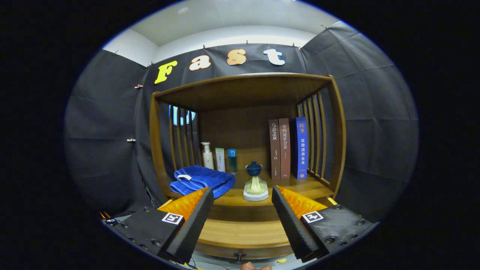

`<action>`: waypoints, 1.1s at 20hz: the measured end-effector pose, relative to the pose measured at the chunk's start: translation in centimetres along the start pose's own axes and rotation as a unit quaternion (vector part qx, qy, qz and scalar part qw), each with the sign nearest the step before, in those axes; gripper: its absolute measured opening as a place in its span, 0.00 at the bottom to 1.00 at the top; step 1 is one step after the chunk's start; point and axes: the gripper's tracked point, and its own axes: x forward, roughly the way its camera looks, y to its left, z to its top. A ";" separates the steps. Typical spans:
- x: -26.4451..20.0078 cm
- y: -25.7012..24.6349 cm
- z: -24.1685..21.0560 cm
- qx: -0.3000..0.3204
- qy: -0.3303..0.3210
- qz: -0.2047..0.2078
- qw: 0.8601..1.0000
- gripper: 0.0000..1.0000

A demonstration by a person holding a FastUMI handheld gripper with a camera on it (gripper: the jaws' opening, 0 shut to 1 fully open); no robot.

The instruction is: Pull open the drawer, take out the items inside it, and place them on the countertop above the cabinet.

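Your gripper [242,192] hangs with its fingers spread wide and nothing between them, aimed at the front of the wooden cabinet [339,123]. The drawer [243,232] sits low between the two fingers, its pale wooden front shut flush under the countertop [307,185], with a small dark knob [239,256] at its lower middle, just ahead of a fingertip [249,266] of your other hand.

That knob is the only place to take hold — the drawer face is flat and smooth, so the fingers would likely slip off it. The knob looks small and hard; I judge it wants a firm, centred pinch and a straight pull, or it may twist out of the pads. A wooden drawer probably slides stiffly at first, then runs free.

What lies inside cannot be told yet. The countertop is crowded: a folded blue towel [202,180], three bottles [220,159], a small lidded cup [254,168] on a stand, and three books [288,148] — bare room lies at the front right.
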 end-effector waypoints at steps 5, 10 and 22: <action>-4.0 0.5 -7.9 -0.022 -0.005 -0.008 1.000 0.99; -4.3 -0.9 -15.2 -0.024 0.036 -0.033 0.999 1.00; -1.7 -1.6 -17.6 -0.062 0.031 -0.057 0.996 0.99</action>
